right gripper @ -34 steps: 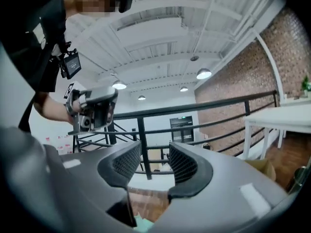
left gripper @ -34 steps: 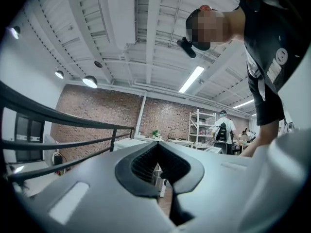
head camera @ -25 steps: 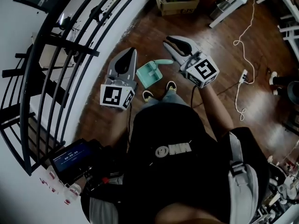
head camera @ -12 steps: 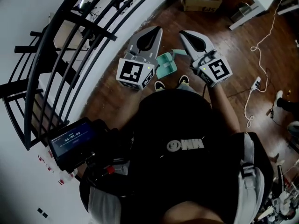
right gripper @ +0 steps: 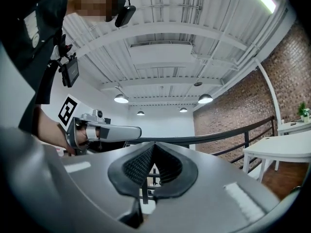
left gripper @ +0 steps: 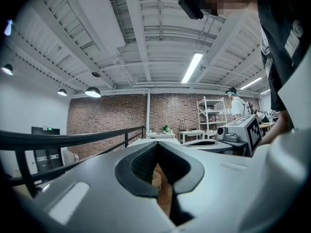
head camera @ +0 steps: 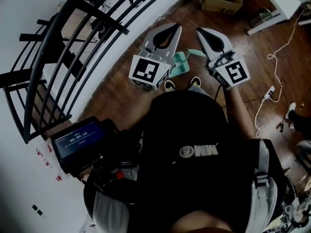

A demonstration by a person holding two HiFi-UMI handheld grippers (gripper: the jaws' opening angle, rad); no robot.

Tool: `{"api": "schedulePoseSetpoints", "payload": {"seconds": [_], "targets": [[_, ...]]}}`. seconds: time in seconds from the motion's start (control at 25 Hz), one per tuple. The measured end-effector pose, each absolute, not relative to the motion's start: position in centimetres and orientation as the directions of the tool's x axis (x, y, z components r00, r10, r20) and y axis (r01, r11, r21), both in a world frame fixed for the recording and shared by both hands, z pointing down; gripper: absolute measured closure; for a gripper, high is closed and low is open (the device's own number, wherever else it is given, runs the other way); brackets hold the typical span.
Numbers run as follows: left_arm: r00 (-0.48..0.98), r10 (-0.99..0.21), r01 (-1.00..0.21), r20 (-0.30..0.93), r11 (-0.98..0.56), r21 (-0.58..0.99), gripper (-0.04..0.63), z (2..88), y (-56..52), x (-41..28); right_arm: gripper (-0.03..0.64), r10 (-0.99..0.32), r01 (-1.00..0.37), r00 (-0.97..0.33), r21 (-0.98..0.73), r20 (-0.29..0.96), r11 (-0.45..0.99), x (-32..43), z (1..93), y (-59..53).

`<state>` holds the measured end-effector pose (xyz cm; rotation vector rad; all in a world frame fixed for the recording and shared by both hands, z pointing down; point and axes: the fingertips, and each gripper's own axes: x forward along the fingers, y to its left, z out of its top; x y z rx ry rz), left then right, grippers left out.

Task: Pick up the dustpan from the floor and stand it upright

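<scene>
Both sets of jaws are closed on nothing. The left gripper point(left gripper: 158, 144) has its pads meeting at the tip with only wood floor showing through the gap behind them, and the right gripper point(right gripper: 153, 144) is pressed together the same way with just the railing point(right gripper: 228, 132) beyond.

The dustpan point(head camera: 178, 65) lies on the floor point(head camera: 121, 96), below and between the two sets of jaws, its handle reaching toward the right jaws. It's small teal plastic, so I expect it to be light and stiff, but smooth enough to slip or swing if I pinch it off-centre. I'd take the handle near where it joins the pan, or else the raised back wall. The thin front lip looks a poor hold.

I can't see much of it. From the head view the left gripper's marker cube covers one side of the pan, and my shoes point(head camera: 168, 85) sit just behind it. I can't tell whether it lies flat or tilted. Neither gripper view shows the dustpan at all, because both look level across the room.
</scene>
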<state>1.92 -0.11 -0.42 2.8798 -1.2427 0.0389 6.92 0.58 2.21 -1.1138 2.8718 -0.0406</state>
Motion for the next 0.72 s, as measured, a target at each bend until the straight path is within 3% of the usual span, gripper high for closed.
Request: {"api": "schedulePoseSetpoints", "payload": {"seconds": [0.72], "targets": [[0.686, -0.727, -0.725, 0.025, -0.687, -0.049, 0.580, -0.2, -0.6, 1.6, 0.615, -0.656, -0.656, -0.753, -0.025, -0.057, 0.755, 5.7, 2.2, -0.1]]}}
